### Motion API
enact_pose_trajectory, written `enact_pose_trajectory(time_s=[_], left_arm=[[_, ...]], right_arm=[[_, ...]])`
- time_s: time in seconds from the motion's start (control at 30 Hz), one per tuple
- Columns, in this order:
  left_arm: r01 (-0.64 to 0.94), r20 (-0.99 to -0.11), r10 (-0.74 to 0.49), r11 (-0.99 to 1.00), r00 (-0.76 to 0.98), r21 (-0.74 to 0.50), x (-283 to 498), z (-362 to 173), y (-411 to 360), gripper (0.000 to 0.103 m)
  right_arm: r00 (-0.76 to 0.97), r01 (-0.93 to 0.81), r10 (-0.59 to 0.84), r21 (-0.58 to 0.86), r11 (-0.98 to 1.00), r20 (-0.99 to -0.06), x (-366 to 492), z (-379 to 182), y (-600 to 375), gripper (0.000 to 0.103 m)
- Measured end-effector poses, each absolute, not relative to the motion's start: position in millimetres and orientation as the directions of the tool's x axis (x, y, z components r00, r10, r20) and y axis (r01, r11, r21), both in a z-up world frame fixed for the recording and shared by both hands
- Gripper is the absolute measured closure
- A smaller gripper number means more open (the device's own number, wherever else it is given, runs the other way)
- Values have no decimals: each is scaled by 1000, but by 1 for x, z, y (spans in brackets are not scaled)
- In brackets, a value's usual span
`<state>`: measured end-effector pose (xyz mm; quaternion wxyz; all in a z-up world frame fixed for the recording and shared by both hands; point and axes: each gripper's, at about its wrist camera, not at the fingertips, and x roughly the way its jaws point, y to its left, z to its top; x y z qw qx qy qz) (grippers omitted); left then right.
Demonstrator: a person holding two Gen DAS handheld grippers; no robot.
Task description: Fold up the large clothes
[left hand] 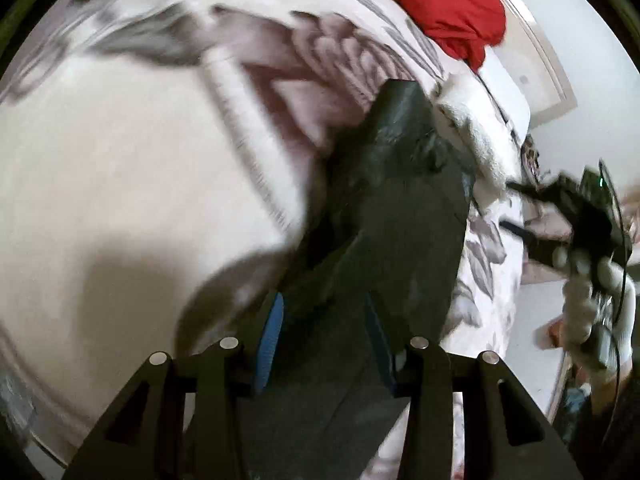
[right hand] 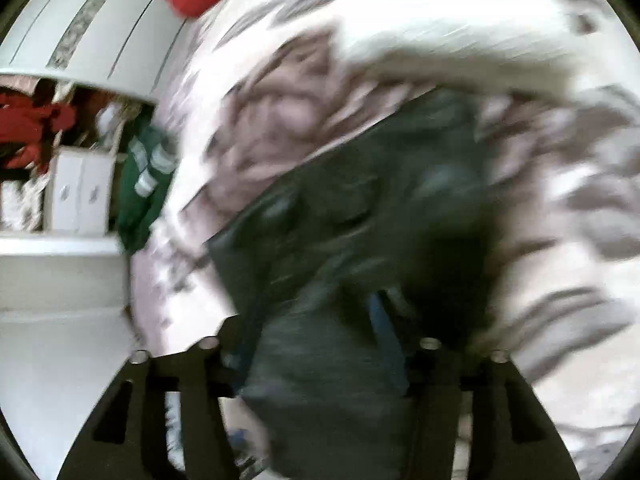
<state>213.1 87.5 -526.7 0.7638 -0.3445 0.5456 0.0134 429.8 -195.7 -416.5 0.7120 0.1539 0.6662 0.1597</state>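
Now, your left gripper (left hand: pixel 324 340) pinching dark grey garment (left hand: pixel 384 216) lifted over floral bedspread (left hand: pixel 120 200), your right gripper (right hand: pixel 316 344) blurred, same cloth between its pads, grip unclear, red garment (left hand: pixel 440 4) beyond.

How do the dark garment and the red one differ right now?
The dark garment is dark grey-green; the red garment is bright red. The dark one hangs between the jaws of the left gripper, lifted off the floral bedspread; the red one lies untouched, bunched at the bed's far edge. The dark one shows as a long panel, the red as a heap. Both are over the same bed.
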Motion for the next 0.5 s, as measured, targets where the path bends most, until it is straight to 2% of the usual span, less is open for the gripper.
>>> enact_pose_trajectory(time_s=[0.17, 0.3, 0.37, 0.4, 0.43, 0.5], left_arm=[[-365, -850, -357, 787, 386, -497, 266, -552, 87, 64], [-335, -867, -350, 818, 355, -468, 278, -560, 82, 61], [-309, -866, -351, 830, 356, -464, 277, -555, 80, 60], [-297, -862, -358, 832, 359, -469, 278, -551, 78, 56], [-286, -859, -364, 833, 362, -473, 277, -549, 76, 55], [-270, -857, -373, 837, 356, -476, 277, -549, 70, 55]], right_arm=[[45, 143, 455, 457, 878, -889, 459, -468, -261, 37], [-29, 163, 514, 503, 849, -857, 477, -522, -255, 35], [3, 193, 497, 488, 851, -868, 472, -533, -255, 67], [27, 214, 480, 474, 854, -877, 468, -532, -256, 83], [76, 230, 478, 482, 845, -875, 461, -528, -254, 89], [142, 252, 429, 452, 856, -892, 444, -510, -269, 90]])
